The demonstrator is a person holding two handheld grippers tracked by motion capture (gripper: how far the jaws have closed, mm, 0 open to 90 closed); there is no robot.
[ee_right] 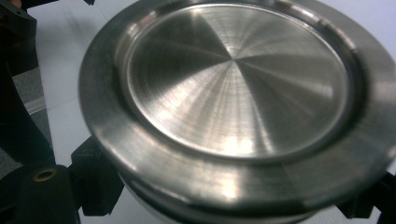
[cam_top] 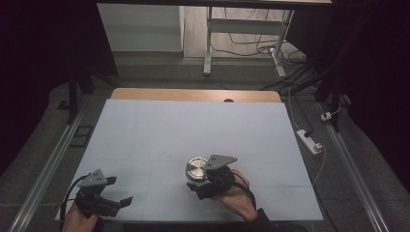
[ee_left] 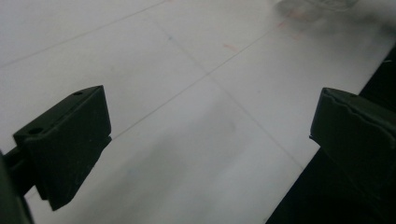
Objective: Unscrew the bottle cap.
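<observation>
A round brushed-metal tin [cam_top: 196, 168] with a flat lid stands on the white board [cam_top: 193, 125], near the front and a little right of centre. My right gripper [cam_top: 198, 182] comes at it from the near side and is shut on it. In the right gripper view the tin's lid [ee_right: 233, 88] looms close, with a black jaw tucked under the rim on each side of my right gripper [ee_right: 231, 196]. My left gripper [cam_top: 120, 191] rests at the board's front left corner, open, with only bare board between its jaws [ee_left: 210, 121].
The board's front edge runs just under both hands. A strip of wooden table top [cam_top: 193, 94] shows behind the board. On the floor to the right lies a white power strip [cam_top: 309, 141] with cables; a desk frame [cam_top: 209, 43] stands farther back.
</observation>
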